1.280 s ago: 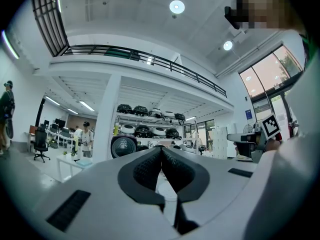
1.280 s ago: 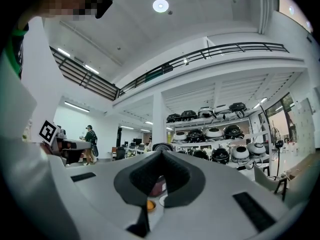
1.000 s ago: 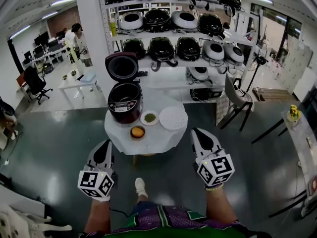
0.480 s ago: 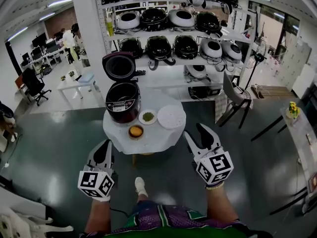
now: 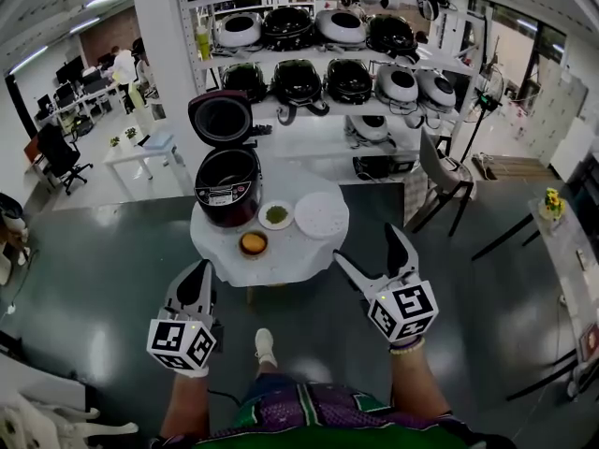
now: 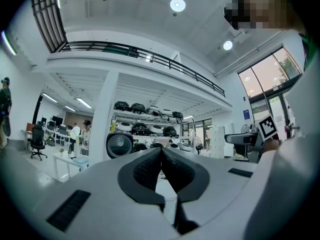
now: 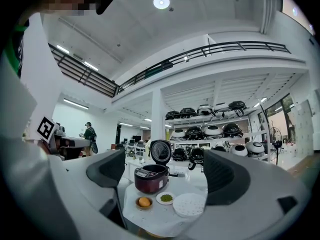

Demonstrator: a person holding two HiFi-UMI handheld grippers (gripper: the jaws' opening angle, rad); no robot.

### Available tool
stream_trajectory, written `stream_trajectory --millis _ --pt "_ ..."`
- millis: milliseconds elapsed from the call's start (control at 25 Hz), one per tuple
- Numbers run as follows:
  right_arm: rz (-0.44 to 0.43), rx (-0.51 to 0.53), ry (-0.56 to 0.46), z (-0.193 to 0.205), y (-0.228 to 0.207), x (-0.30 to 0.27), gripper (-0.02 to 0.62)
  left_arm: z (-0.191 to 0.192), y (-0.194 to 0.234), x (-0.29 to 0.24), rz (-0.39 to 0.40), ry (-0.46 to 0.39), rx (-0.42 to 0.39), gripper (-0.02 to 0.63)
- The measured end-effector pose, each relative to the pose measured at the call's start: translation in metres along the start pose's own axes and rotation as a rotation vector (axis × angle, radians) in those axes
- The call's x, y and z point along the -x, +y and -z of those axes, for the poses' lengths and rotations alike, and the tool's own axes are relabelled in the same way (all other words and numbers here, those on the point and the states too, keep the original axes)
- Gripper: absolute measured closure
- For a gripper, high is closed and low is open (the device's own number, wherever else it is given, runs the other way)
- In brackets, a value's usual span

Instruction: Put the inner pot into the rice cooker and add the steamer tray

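Head view: the rice cooker (image 5: 227,185), lid raised, stands on the round surface (image 5: 281,255). The steamer tray (image 5: 321,216) lies flat near it, with a plate (image 5: 276,215) between them.
Left gripper view: the left claw (image 6: 161,153) is pressed together and empty.
Right gripper view: the right claw (image 7: 164,160) has just been opening and is now spread, gripping nothing.

right gripper (image 5: 365,244): jaws were pressed together a second ago; they have just been opening and now stand wide apart.
gap between the jaws: nothing held in it.
inner jaw: its tip has swung out toward the near edge of the round worktop (image 5: 301,251).
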State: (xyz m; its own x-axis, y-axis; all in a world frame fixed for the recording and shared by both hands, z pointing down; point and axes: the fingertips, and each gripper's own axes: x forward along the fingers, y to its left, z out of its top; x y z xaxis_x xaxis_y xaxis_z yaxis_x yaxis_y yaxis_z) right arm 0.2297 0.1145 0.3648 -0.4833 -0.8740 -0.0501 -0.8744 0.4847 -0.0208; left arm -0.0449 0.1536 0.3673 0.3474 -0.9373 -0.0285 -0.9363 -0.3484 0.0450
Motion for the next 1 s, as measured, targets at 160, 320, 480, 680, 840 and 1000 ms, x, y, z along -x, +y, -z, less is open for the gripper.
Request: stream_trajectory --millis 160,320,480,680,840,1000 --pt "0.01 -0.01 0.021 0.005 -0.007 -0.009 0.112 0.003 0.001 -0.014 0.012 0.014 0.008 0.584" --pt "0.031 -0.016 0.046 0.016 -0.022 -0.029 0.112 0.01 0.008 -0.04 0.031 0.033 0.006 0.584" --pt "0.057 -0.034 0.087 0.032 -0.034 -0.057 0.112 0.017 0.025 -0.069 0.049 0.053 0.013 0.584" --pt "0.088 -0.038 0.133 0.047 -0.042 -0.104 0.112 0.02 0.071 -0.109 0.05 0.059 0.049 0.584" --pt "0.105 -0.033 0.183 0.062 -0.051 -0.153 0.113 0.026 0.111 -0.144 0.05 0.071 0.072 0.584" --pt "0.131 -0.042 0.216 0.076 -0.054 -0.2 0.114 0.028 0.152 -0.181 0.06 0.085 0.061 0.584"
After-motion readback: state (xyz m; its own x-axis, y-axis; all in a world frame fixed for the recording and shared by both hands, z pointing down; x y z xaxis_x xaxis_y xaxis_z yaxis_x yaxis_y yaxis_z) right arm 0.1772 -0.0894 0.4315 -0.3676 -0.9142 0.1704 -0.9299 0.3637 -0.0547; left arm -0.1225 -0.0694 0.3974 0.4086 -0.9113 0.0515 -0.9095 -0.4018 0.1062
